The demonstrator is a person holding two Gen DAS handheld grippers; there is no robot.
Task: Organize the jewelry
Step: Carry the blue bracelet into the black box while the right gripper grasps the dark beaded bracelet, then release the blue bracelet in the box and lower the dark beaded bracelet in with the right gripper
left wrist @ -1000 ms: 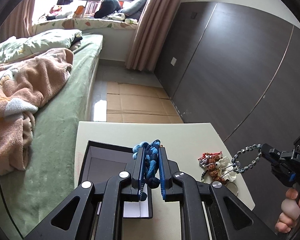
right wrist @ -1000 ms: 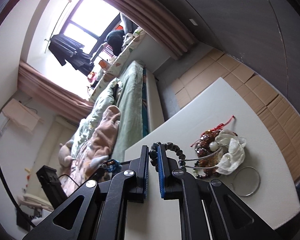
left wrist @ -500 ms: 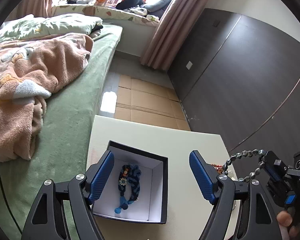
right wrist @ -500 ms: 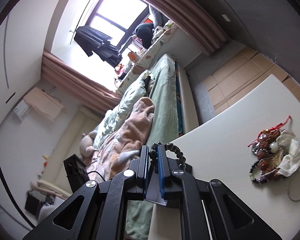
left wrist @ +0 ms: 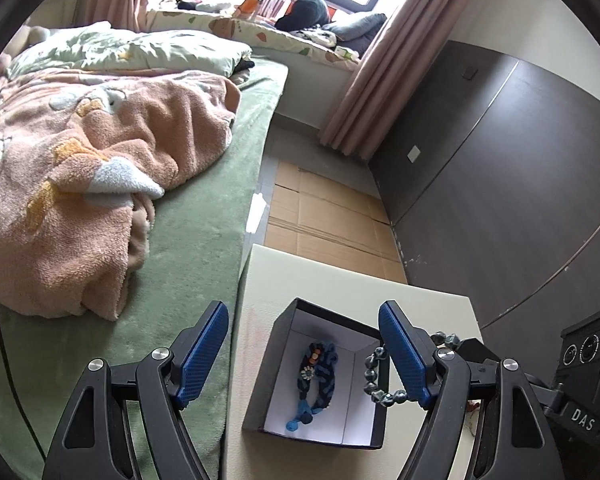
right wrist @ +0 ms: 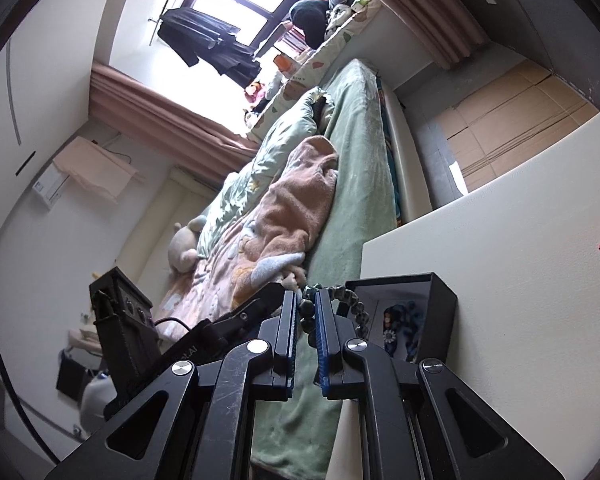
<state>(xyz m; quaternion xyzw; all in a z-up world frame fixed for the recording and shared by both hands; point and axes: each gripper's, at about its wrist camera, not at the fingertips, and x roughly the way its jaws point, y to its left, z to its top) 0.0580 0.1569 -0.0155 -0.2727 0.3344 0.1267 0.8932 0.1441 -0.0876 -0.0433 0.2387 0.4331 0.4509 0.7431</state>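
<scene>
Left hand-held gripper (left wrist: 302,354) spread wide above the black box (left wrist: 268,380) on the counter (left wrist: 340,284). Blue bracelet (left wrist: 318,384) inside. Right hand-held gripper (right wrist: 307,314) clamped on a bead bracelet (right wrist: 350,306), seemingly over the box rim.

The box (left wrist: 260,380) is black outside and white within; the bracelet (left wrist: 318,384) lying in it is blue braid with a small white flower and an orange bead. The beaded bracelet (left wrist: 374,376) is dark grey-green, mottled. Both tools have black arms and blue ribbed pads (left wrist: 204,352). The surface (left wrist: 260,280) is cream, the bed (left wrist: 204,216) green, its blanket (left wrist: 100,160) peach with white and yellow patches.
</scene>
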